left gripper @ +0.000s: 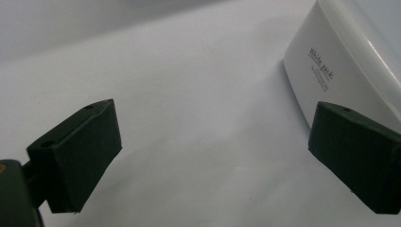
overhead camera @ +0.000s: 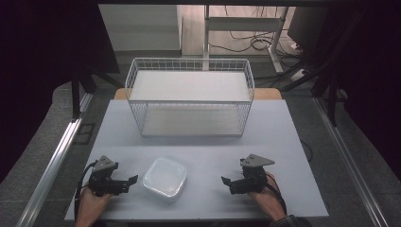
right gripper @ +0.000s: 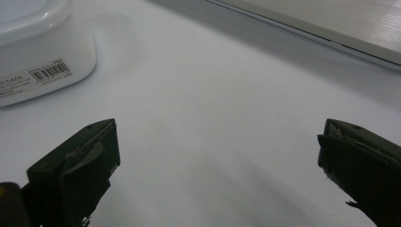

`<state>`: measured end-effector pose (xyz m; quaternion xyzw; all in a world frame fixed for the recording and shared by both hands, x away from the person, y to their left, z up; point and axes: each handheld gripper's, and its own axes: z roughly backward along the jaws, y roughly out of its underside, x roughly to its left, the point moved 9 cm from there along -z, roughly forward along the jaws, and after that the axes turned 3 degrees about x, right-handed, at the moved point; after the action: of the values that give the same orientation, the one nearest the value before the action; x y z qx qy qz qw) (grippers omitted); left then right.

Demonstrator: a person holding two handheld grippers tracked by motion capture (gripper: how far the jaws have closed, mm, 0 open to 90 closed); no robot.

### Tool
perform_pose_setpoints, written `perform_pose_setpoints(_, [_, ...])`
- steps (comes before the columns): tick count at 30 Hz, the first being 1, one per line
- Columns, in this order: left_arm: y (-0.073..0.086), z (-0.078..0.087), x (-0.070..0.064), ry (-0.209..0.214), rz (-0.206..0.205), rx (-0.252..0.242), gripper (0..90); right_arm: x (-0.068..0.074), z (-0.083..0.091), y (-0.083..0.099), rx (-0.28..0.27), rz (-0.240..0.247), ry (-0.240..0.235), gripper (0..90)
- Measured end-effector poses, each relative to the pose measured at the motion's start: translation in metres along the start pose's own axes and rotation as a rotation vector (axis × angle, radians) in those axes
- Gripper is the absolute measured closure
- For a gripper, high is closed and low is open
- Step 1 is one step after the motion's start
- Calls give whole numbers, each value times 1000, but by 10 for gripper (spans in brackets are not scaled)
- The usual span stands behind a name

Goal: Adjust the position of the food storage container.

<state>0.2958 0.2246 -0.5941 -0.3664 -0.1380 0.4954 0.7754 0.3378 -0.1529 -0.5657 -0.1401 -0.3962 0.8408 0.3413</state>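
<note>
Resting at about 7 o'clock on the pale table (overhead camera: pixel 293 189), the left gripper (overhead camera: pixel 134 180) sits in the person's left hand (overhead camera: pixel 92 203) with its jaws pointing toward 3 o'clock. In the left gripper view (left gripper: pixel 213 156) the two black jaws stand wide apart with nothing between them, only bare tabletop; the right-hand jaw lies just beside the wall of the box, though whether it touches cannot be told.

Next, near 6 o'clock, lies the white lidded box (overhead camera: pixel 164 178), square with rounded corners, flat on the table between the two tools. Its side reads "White pack" in the left gripper view (left gripper: pixel 326 80), and a barcode label shows on it in the right gripper view (right gripper: pixel 42 71).

Beyond it, at 12 o'clock, a white wire basket (overhead camera: pixel 189 66) stands upright at the far half of the table, well apart from the box.

At about 5 o'clock, the right gripper (overhead camera: pixel 226 181), held by the right hand (overhead camera: pixel 267 201), points toward 9 o'clock at the box. Its jaws (right gripper: pixel 217 161) are also spread wide and hold nothing, near the box but apart from it.
</note>
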Motion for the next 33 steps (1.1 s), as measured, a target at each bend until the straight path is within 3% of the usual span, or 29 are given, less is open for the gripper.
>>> perform_pose_setpoints(3, [0,1,0,8,2,1,26,0,0,-1,-8,2,9,0])
perform_pose_setpoints(5, [-2,3,-3,54,17,-11,32,-1,0,-2,-10,-1,18,0])
perform_pose_setpoints(8, [-1,4,-5,52,4,4,56,-2,0,-2,-11,-5,26,0])
perform_pose_setpoints(10, [1,6,-8,50,-21,34,126,-2,0,-3,-13,-13,27,0])
perform_pose_setpoints(14, [0,9,-19,140,-32,36,339,0,1,-3,-9,-11,29,0])
perform_pose_setpoints(16, [0,9,-22,158,-36,43,454,2,2,-4,-7,-7,17,0])
perform_pose_setpoints(18, [1,9,-26,176,-45,57,537,4,3,-5,-7,-6,4,0])
perform_pose_setpoints(19, [1,9,-28,179,-45,69,537,4,3,-5,-7,-6,4,0])
perform_pose_setpoints(20, [1,10,-33,202,-52,72,624,6,3,-5,2,-10,-6,0])
perform_pose_setpoints(24, [0,10,-42,240,-78,84,771,9,3,-5,21,-13,-18,0])
perform_pose_setpoints(28, [1,6,-51,278,-88,110,858,13,3,-4,38,-15,-29,14])
perform_pose_setpoints(33, [-1,6,-55,298,-81,109,900,20,0,1,91,-6,-83,118])
